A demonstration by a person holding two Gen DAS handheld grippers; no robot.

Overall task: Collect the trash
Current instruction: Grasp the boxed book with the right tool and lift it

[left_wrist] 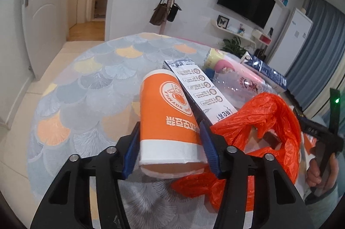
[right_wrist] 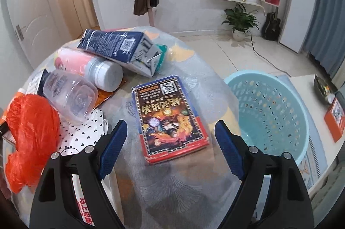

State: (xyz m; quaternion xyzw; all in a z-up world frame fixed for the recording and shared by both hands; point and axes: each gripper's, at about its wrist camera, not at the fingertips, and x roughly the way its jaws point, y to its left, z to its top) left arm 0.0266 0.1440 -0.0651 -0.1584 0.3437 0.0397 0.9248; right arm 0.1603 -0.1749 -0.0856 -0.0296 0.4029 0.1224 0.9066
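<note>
Trash (right_wrist: 172, 114) on fan-patterned tablecloth (left_wrist: 90, 86)

Both cameras ride the grippers, looking steeply down at the table (left_wrist: 90, 82) from close range. They share the orange bag (left_wrist: 258, 121) — the right view also takes in a blue basket (right_wrist: 269, 112).

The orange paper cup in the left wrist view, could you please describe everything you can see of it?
The orange paper cup looks like coated paper: orange wall, white bands at both ends, a round white "SOY MILK" logo and white characters. It lies on its side, one open end toward the camera. The left hand-held gripper grips it, a blue pad pressed on either side. A long printed carton rests against it, and an orange plastic bag lies alongside.
</note>
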